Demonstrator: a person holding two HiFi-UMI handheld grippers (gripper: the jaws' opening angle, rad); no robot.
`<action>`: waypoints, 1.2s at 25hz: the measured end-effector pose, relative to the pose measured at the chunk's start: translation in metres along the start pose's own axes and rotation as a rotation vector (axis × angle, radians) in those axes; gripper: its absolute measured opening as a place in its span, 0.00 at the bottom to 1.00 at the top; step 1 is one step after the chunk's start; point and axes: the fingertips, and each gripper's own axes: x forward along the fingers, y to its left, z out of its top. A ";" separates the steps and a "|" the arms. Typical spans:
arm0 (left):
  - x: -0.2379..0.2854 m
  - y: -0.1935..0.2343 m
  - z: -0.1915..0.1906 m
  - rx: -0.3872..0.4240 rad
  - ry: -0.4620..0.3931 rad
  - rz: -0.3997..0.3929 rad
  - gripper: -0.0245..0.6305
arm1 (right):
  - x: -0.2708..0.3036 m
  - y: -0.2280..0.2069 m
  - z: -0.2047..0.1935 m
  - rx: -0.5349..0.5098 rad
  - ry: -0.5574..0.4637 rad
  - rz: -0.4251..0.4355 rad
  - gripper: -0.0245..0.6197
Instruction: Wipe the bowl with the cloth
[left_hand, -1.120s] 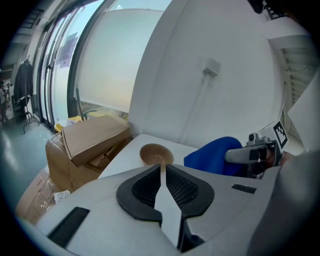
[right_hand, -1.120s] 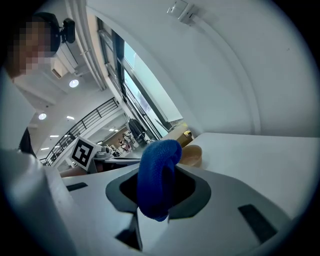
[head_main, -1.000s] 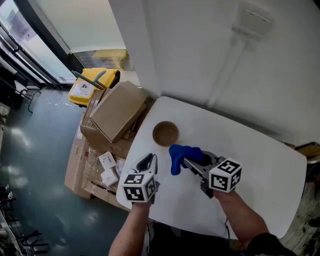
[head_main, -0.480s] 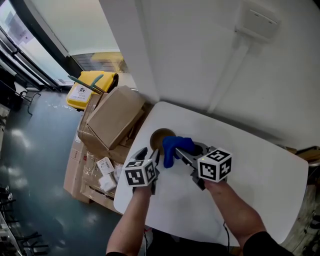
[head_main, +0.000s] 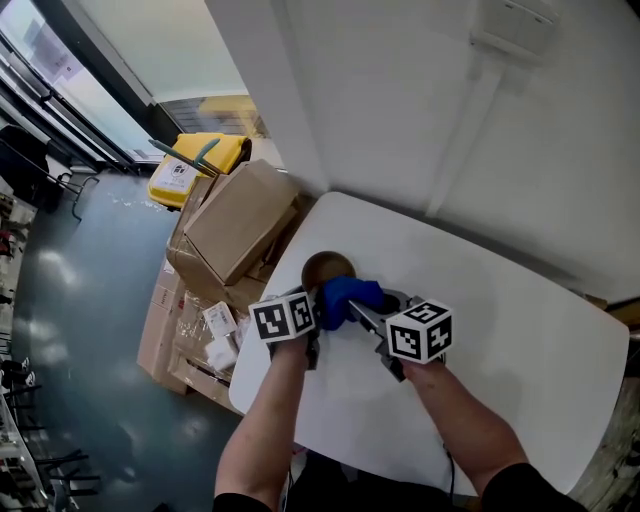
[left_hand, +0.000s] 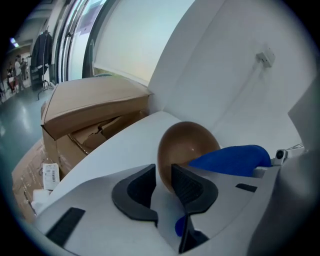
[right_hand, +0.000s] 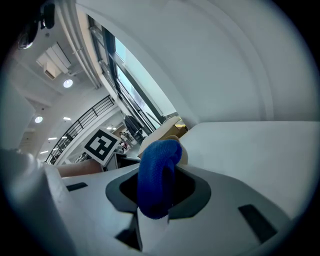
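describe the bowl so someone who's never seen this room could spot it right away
Start at the white table by the wall and go to its edge nearest the stacked cardboard boxes. The bowl sits there: small, round and brown. It is the only dish on the table, with a blue cloth close by it.

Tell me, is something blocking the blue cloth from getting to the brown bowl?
No, nothing visible blocks it. The right tool holds the blue cloth right beside the brown bowl, with only bare white table around them.
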 end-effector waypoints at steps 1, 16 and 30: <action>0.000 0.000 -0.003 0.008 0.005 0.007 0.16 | -0.001 0.000 -0.002 -0.002 0.005 -0.001 0.16; -0.107 -0.066 -0.005 -0.006 -0.159 -0.057 0.07 | -0.066 0.092 0.046 -0.145 -0.102 -0.026 0.16; -0.284 -0.114 0.043 0.043 -0.353 -0.177 0.07 | -0.100 0.241 0.075 -0.401 -0.169 -0.061 0.16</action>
